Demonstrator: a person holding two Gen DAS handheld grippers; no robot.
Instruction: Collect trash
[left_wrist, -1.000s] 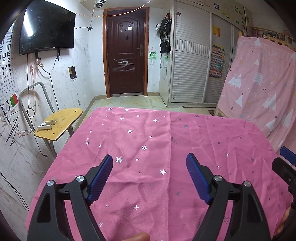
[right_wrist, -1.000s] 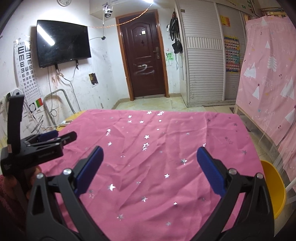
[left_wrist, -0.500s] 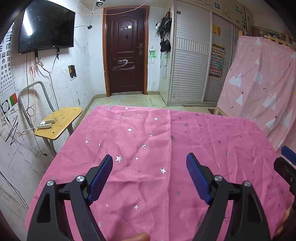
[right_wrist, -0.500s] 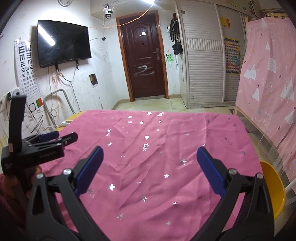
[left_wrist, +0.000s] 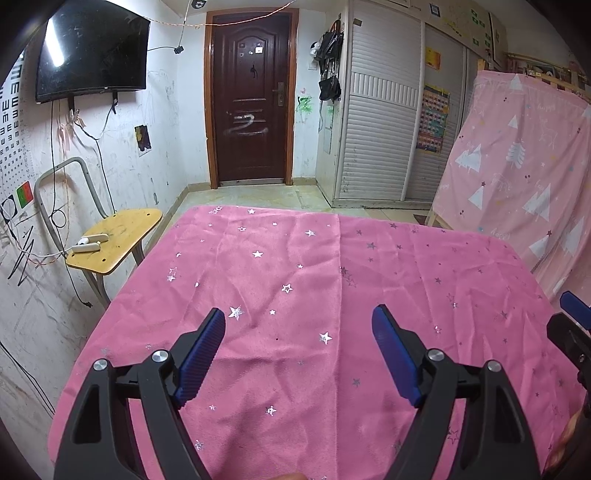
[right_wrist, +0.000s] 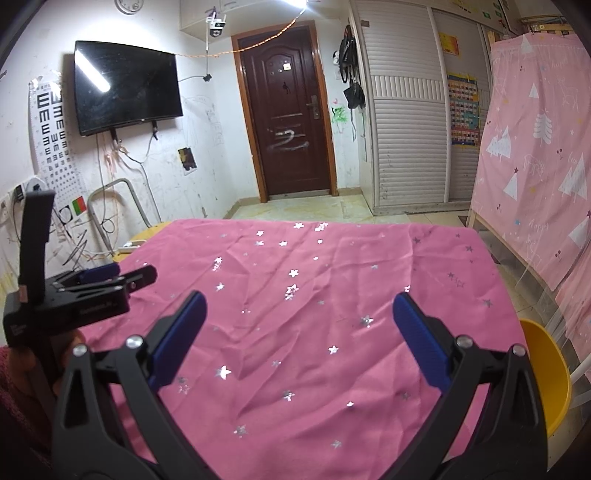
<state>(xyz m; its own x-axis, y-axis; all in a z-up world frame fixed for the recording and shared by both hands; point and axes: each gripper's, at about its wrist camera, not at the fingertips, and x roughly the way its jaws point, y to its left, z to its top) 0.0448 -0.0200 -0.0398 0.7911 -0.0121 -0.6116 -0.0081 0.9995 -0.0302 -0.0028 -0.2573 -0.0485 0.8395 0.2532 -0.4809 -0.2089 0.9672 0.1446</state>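
A table under a pink cloth with silver stars (left_wrist: 295, 295) fills both views (right_wrist: 314, 314). I see no trash on it. My left gripper (left_wrist: 299, 325) is open and empty, held just above the near part of the cloth; it also shows at the left of the right wrist view (right_wrist: 110, 277). My right gripper (right_wrist: 299, 310) is open and empty above the cloth; its tip shows at the right edge of the left wrist view (left_wrist: 572, 314).
A yellow wooden chair (left_wrist: 114, 240) with a white power strip stands left of the table by the wall. A yellow bin or stool (right_wrist: 546, 369) sits at the table's right side. A pink curtain (left_wrist: 517, 166) hangs on the right. A dark door (left_wrist: 251, 103) is ahead.
Both grippers have hardly moved; the views have drifted only slightly. The jaws stay open.
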